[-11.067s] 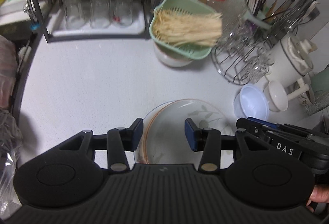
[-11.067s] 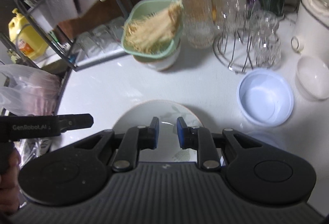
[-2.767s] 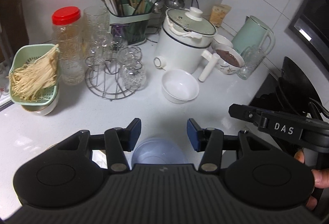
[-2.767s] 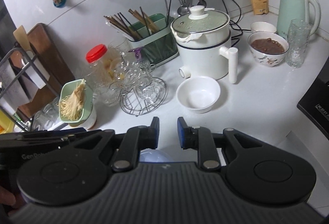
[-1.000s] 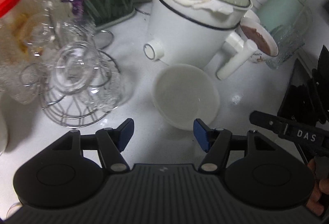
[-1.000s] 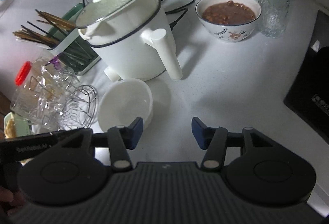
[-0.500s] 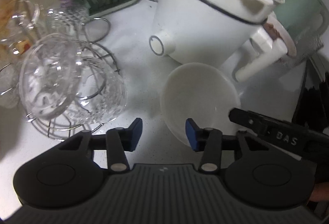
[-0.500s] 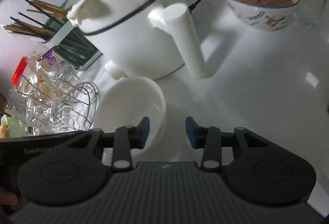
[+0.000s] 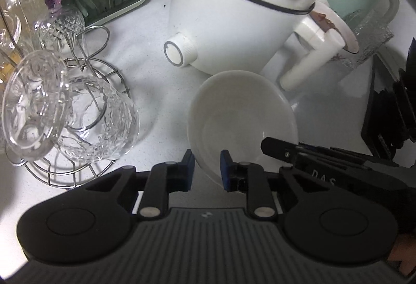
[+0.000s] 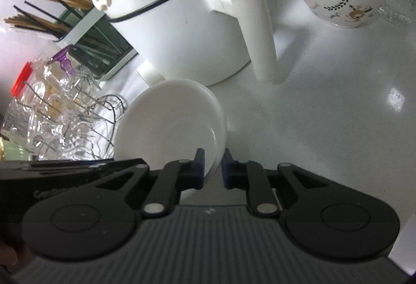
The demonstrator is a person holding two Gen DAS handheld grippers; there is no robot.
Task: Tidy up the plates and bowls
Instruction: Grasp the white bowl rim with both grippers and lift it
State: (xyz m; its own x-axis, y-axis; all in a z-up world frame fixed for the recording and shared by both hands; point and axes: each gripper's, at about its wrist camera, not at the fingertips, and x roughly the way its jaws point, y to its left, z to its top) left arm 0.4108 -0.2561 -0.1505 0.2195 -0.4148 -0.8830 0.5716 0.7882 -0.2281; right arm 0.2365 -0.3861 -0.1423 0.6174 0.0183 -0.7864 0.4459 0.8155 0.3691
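Both grippers straddle white bowl (image 9: 241,112) rim at lower centre, left gripper (image 9: 207,169) and right gripper (image 10: 212,169) narrowly parted, apparently pinching; squeeze evenly, lift level.

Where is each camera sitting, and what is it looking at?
Left wrist view: it rides on the left gripper, looking forward and down at the white bowl and the glasses on the wire rack; its fingers straddle the bowl's left rim.
Right wrist view: it rides on the right gripper, looking at the bowl and white cooker; its fingers straddle the right rim.
Shared: both show the bowl, cooker and rack.
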